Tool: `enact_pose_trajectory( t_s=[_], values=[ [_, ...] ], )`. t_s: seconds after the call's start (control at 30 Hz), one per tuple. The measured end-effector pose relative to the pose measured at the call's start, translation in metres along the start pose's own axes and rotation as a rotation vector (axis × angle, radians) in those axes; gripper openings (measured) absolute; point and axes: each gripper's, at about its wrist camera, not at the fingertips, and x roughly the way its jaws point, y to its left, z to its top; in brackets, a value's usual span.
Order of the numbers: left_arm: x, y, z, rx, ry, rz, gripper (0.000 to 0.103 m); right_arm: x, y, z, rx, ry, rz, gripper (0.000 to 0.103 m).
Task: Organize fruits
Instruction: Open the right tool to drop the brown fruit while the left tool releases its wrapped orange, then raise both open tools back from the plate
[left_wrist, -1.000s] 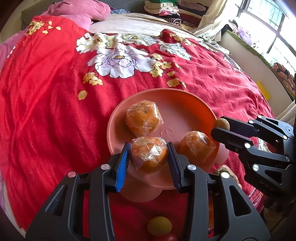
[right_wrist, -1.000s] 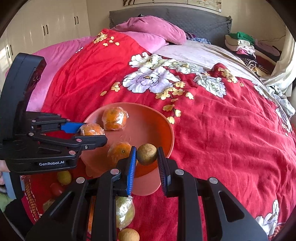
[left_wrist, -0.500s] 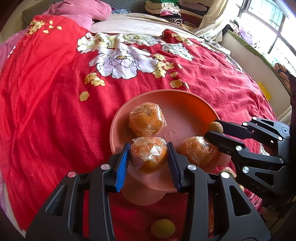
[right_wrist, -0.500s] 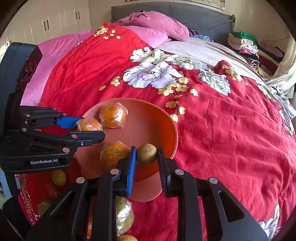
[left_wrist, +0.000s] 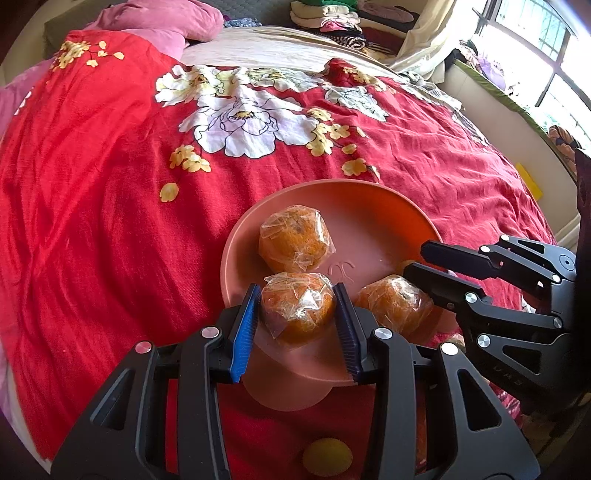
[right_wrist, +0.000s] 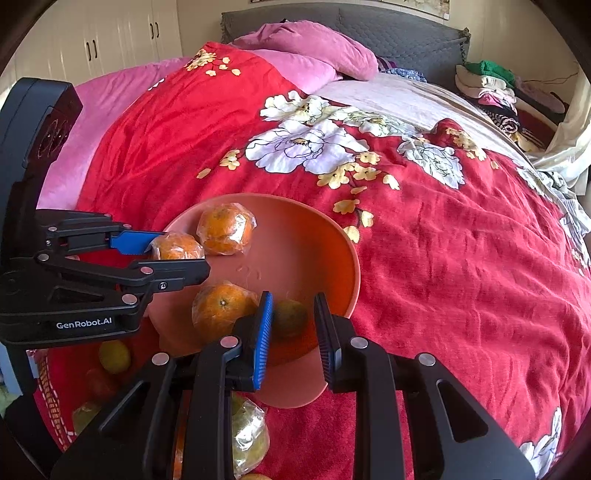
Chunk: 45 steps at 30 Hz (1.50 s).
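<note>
An orange plate (left_wrist: 369, 206) (right_wrist: 325, 251) lies on the red flowered bedspread. My left gripper (left_wrist: 297, 317) (right_wrist: 177, 254) is shut on a plastic-wrapped orange (left_wrist: 297, 310) (right_wrist: 173, 248) just over the plate's near edge. Two more wrapped oranges lie on the plate, one (left_wrist: 295, 240) (right_wrist: 225, 229) further in and one (left_wrist: 395, 304) (right_wrist: 221, 306) to the right. My right gripper (right_wrist: 293, 332) (left_wrist: 415, 260) stands open over the plate's rim, with a small brownish-yellow fruit (right_wrist: 290, 319) lying on the plate between its fingers, touching neither pad.
Loose fruit lies on the bed in front of the plate: a yellow fruit (left_wrist: 327, 458) (right_wrist: 114, 356), a wrapped pale fruit (right_wrist: 247, 435) and others in shadow. Pink pillows (right_wrist: 314, 55) and folded clothes (right_wrist: 491, 88) lie at the far end.
My right gripper has lowered over the plate and opened, and the small brownish fruit now rests on the plate. My left gripper has kept its grip on the wrapped orange.
</note>
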Motion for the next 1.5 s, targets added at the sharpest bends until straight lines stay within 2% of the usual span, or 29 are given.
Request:
enact_pose_trajectory(
  t_s=[0.1,0.17,0.3,0.43,0.77,1.13,1.5],
  values=[
    [0.0,0.0,0.0,0.0,0.0,0.001,0.032,-0.002,0.0,0.0,0.003,-0.01,-0.003,0.023],
    [0.0,0.0,0.0,-0.001,0.0,0.0,0.032,-0.005,-0.001,0.0,0.007,-0.016,-0.002,0.029],
    [0.0,0.0,0.0,-0.002,-0.001,0.0,0.032,-0.009,-0.003,0.0,0.012,-0.024,-0.006,0.03],
    [0.001,0.002,0.0,-0.001,-0.001,0.007,0.032,-0.014,-0.004,-0.001,0.017,-0.035,-0.011,0.037],
    [0.0,0.001,0.0,-0.004,-0.004,0.007,0.032,-0.023,-0.006,-0.003,0.035,-0.05,-0.021,0.047],
    [-0.015,-0.001,0.0,-0.006,-0.031,0.03,0.042,-0.03,-0.007,-0.004,0.049,-0.066,-0.028,0.054],
    [-0.043,-0.001,-0.002,-0.004,-0.102,0.094,0.059,-0.042,-0.009,-0.004,0.069,-0.1,-0.038,0.063]
  ],
)
